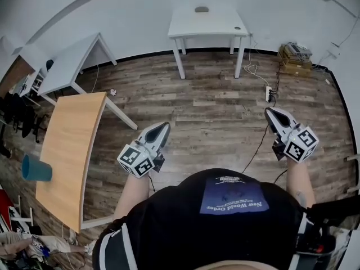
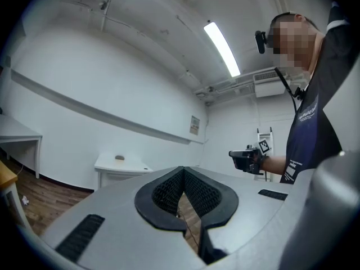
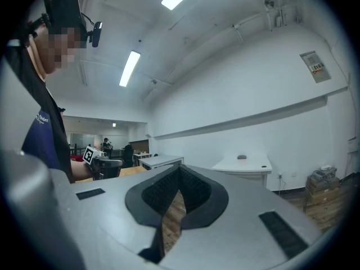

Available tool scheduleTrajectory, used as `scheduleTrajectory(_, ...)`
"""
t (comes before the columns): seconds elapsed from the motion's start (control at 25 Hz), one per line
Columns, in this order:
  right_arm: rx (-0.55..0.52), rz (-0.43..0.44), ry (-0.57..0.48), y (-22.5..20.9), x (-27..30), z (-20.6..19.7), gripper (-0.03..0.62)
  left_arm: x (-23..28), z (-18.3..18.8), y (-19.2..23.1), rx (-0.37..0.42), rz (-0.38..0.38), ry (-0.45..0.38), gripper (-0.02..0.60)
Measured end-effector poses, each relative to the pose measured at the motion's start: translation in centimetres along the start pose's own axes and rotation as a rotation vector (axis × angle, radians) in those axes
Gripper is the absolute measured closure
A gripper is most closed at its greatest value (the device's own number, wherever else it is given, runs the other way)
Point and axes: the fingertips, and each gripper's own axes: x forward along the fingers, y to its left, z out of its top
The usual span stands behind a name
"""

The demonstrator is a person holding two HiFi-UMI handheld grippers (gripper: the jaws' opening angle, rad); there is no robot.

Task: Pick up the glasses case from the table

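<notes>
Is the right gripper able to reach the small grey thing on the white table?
Probably not from here: the right gripper, shut, is over floor well short of the white table bearing the grey thing. Nothing blocks the way; stepping closer should do.

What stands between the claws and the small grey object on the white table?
Nothing visible: only bare wooden floor lies between the left claw, the right claw and the white table bearing the small grey object, probably the glasses case.

Overhead plus level views sharing white table
</notes>
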Motion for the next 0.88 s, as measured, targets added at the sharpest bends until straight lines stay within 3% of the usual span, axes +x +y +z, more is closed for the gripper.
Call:
scheduleTrajectory(0.16, 0.01, -0.029, 0.014, -1.7, 1.2, -0.4, 0.594, 1.6, -0.2, 2.0, -0.01, -0.018, 0.002, 0.584)
scheduleTrajectory(0.32, 0.02, -0.033, 0.007, -6.1, 1.1, -0.7, 0.594, 5.0, -0.7, 2.3, -0.013, 0.001, 0.014, 0.584)
scheduleTrajectory(0.88, -0.033, 0.053, -0.007, -32.1, -2.4, 3.4, 0.594, 24.9, 0.9, -2.9, 0.027, 0.177, -0.027, 0.584)
